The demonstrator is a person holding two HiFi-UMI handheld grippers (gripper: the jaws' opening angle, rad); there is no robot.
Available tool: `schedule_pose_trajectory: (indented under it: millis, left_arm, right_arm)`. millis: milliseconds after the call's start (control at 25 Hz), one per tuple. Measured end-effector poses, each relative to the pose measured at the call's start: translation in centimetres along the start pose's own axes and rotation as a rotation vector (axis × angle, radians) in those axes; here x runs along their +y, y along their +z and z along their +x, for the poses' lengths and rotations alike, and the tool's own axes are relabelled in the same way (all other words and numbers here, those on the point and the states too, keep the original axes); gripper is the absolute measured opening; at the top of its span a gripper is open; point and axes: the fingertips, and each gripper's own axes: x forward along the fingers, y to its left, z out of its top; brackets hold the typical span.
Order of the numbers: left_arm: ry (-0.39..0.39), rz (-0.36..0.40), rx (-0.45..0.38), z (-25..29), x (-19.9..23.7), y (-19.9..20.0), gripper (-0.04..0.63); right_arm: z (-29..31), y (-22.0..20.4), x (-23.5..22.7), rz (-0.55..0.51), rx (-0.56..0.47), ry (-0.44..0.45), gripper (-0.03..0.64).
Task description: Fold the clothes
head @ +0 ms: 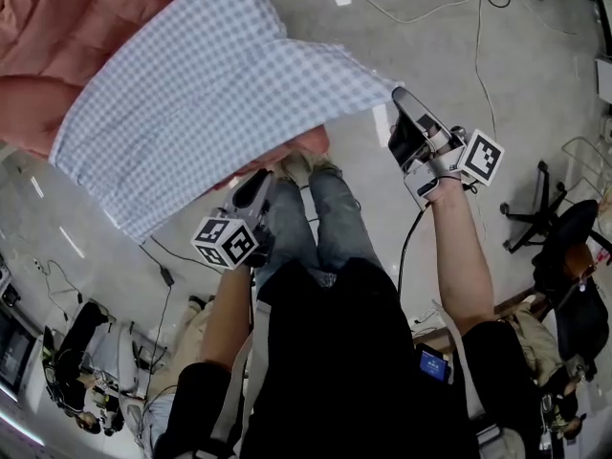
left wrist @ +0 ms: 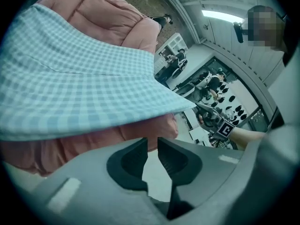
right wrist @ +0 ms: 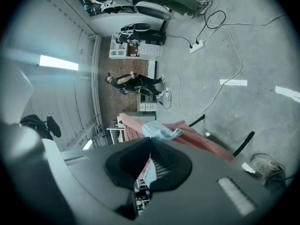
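Off to the right of the head view, our right claw [head: 400, 94] is clamped tight on one corner of the checked cloth [head: 210, 103]. Its own view shows the blue-and-white weave pinched between the jaws and bunched just past the tips. Lower and nearer the middle, our left claw [head: 260, 182] sits under the cloth's near edge. Its jaws stand a narrow slit apart with nothing between them. Through the gap we see only floor [head: 430, 27] and the pink quilt [head: 38, 55] beyond, and the jaws touch no fabric.

The cloth is held up in front of us, spread over the quilt. It tapers to the pinched corner, which points right. From there it fans out leftward, so its long axis runs across the head view from that corner down to the broad edge at lower left. From the left gripper view we look at the cloth's underside, with the quilt bulging out below its near edge. We cannot tell whether the far edge rests on the quilt.
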Motion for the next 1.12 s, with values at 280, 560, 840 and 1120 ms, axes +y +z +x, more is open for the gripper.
schedule_pose_trajectory:
  millis: [280,560,840,1120]
  left_arm:
    - [-0.025,-0.004,0.027,-1.5,0.4,-0.9,0.072]
    - [-0.037,0.015,0.026,-2.2,-0.4,-1.4,0.072]
    - [-0.021,0.024,0.015,-2.8,0.3,-0.5,0.072]
    - [-0.023,0.044,-0.003,-3.8,0.1,0.3,0.072]
  right_arm:
    - [-2.0,-0.4,-1.2,-0.053,-0.015,-0.108,0.008]
    - [-4.4,0.2,-5.0,-0.082,-0.037,-0.189,0.011]
    - [-4.7,0.4,-6.6,-0.163,-0.026,-0.294,0.098]
    - [-2.7,-2.3,-3.6,-0.269,0.052,-0.254,0.100]
